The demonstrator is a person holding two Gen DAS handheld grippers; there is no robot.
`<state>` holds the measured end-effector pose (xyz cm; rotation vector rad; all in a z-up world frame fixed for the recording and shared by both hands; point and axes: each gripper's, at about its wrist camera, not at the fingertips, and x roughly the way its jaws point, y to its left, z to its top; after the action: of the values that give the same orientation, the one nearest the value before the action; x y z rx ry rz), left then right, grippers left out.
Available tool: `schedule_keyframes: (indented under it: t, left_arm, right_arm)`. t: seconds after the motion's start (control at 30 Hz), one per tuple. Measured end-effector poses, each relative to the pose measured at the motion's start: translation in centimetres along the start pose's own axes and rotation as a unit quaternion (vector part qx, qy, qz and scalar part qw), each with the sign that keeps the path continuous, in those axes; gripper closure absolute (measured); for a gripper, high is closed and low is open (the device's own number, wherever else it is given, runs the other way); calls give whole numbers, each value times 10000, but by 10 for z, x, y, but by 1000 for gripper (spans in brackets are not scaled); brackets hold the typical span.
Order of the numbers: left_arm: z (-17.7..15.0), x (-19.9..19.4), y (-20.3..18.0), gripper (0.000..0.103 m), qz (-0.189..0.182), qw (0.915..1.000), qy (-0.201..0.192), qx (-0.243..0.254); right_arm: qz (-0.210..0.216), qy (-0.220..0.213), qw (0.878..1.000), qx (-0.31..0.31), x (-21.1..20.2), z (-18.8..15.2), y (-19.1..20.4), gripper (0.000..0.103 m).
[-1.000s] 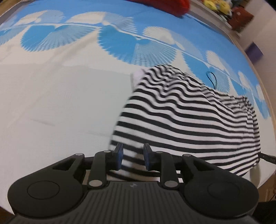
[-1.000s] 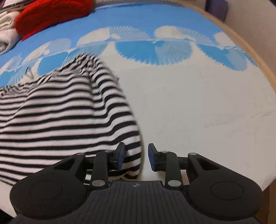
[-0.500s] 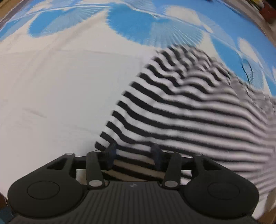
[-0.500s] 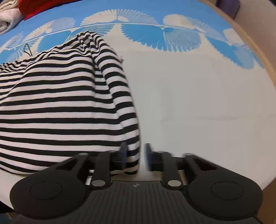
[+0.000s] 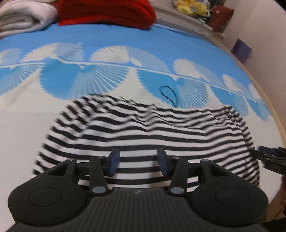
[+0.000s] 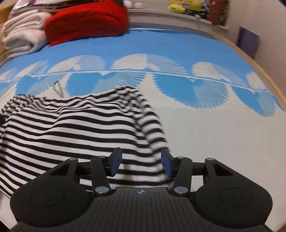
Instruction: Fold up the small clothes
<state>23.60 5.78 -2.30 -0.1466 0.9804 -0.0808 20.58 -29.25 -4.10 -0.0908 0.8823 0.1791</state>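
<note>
A black-and-white striped garment lies on the blue-and-white bedsheet, bunched and wrinkled along its far edge. It also shows in the right wrist view. My left gripper is open above the garment's near edge, holding nothing. My right gripper is open above the garment's near right corner, holding nothing. The right gripper's fingertips also show at the right edge of the left wrist view.
A red blanket and folded white towels lie at the far side of the bed. A thin dark loop lies on the sheet beyond the garment. Plush toys sit on a shelf behind. The bed's wooden edge curves along the right.
Both grippers have opened wider and pulled back from the garment's near edge. The garment now lies flatter on the sheet, and both views have tilted up toward the far side of the bed.
</note>
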Motion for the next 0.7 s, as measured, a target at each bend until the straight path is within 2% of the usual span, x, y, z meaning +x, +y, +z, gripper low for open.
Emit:
schedule_keyframes:
  t: [0.1,0.27,0.47,0.7]
  left_arm:
    - [-2,17,-9,67,42,9997,219,-126]
    - [-7,46,-11,65,430,9970,580,-272]
    - [-5,46,-10,65,488,9971,471,-340]
    - [2,3,20,62,423,9974,36,-582]
  right_arm:
    - [61,58,9999,-82,11,8,14,53]
    - [115,216,9997,-20,30,19,30,53]
    - [-56,619,9980,-129,56,21,42,51]
    - [-155,672,9975,163,64,23,39,49]
